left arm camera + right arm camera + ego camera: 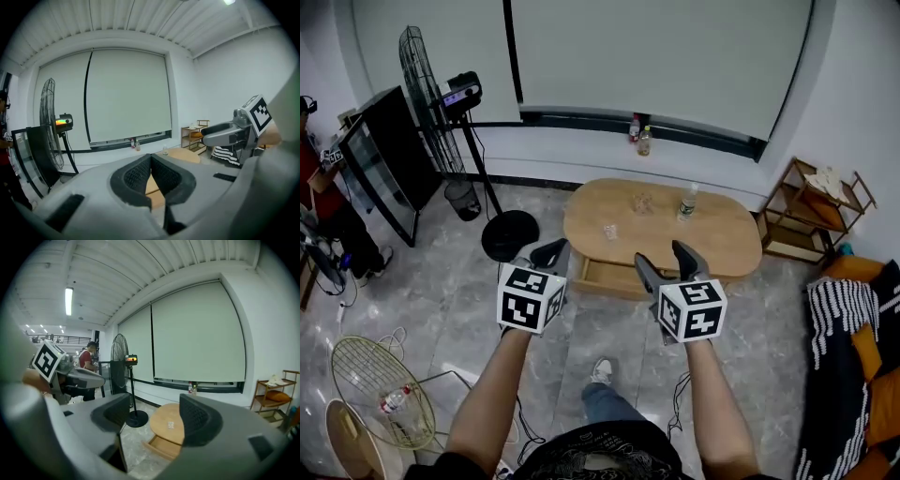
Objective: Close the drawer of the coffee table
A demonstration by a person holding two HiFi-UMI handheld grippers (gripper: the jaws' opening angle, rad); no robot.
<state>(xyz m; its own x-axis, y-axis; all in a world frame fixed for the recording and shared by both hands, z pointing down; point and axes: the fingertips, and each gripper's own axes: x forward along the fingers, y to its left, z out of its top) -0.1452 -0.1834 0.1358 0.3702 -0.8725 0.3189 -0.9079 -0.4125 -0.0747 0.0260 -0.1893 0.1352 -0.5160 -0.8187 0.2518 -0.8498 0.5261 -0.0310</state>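
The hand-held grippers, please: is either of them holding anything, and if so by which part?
Nothing is held. The left hand-held gripper is shut on nothing; the right hand-held gripper is open and empty.

The light-wood drawer is standing pulled open — jutting out from under the oval coffee table, its shallow inside facing up.

You have two tools, one bench with one drawer, one bottle and two glasses on it, two more bottles on the sill, one fan, one shelf.
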